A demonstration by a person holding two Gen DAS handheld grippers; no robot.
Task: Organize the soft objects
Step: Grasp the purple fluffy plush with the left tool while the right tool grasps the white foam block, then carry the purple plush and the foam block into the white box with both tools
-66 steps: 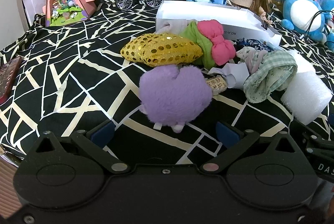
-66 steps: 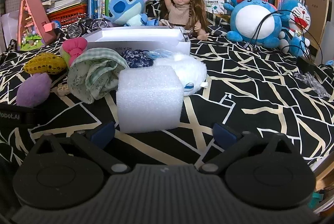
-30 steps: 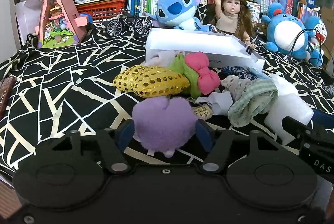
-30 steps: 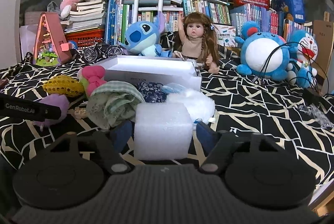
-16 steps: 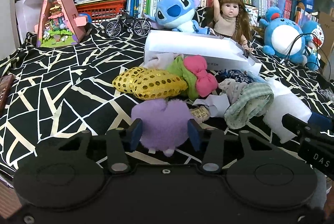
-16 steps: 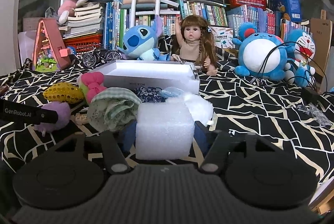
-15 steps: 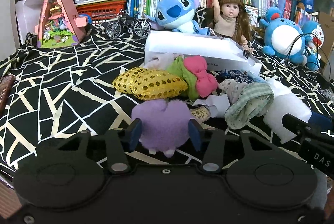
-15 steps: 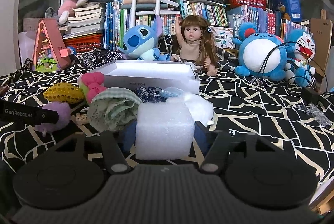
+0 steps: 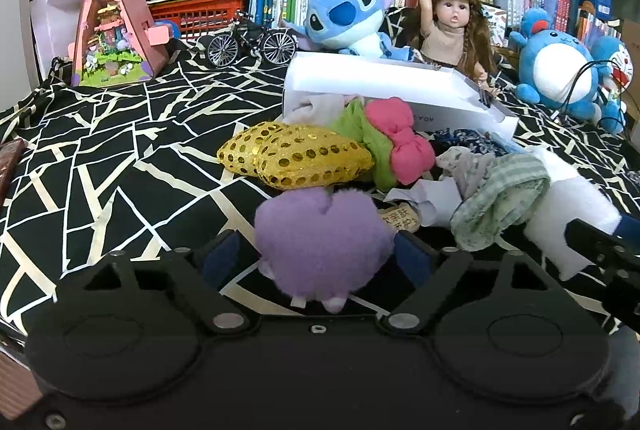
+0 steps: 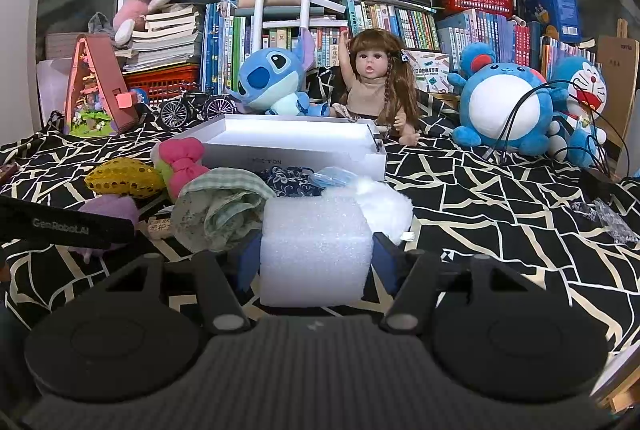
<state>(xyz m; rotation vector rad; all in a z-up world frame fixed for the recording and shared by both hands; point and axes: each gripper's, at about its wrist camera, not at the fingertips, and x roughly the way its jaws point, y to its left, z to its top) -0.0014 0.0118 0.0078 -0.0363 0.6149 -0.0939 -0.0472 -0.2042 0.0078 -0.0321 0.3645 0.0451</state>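
1. Between your left gripper (image 9: 320,258) fingers the purple plush (image 9: 322,242) is sitting low on the patterned cloth (image 9: 120,157). Your jaws have just been opening, and they are now standing wide with the blue pads (image 9: 218,262) flanking the plush; whether either pad is touching the fur you cannot tell.
2. Past it, the gold sequin pouch (image 9: 296,159), the pink bow (image 9: 400,143) and the checked cloth (image 9: 504,197) are lying heaped in front of the white box (image 9: 384,89), so the sorting looks barely begun. Its inside is hidden from this view.
3. At the right edge your other gripper is cutting off part of the white foam block (image 9: 568,209).
4. Over in the right wrist view, your right gripper (image 10: 316,262) is holding the foam block (image 10: 316,250), with both pads pressing its sides.
5. You are seeing the box (image 10: 296,149) from a low angle here: what shows of its floor looks bare, but the near wall is hiding the rest. The left gripper's body is covering part of the purple plush (image 10: 112,209).
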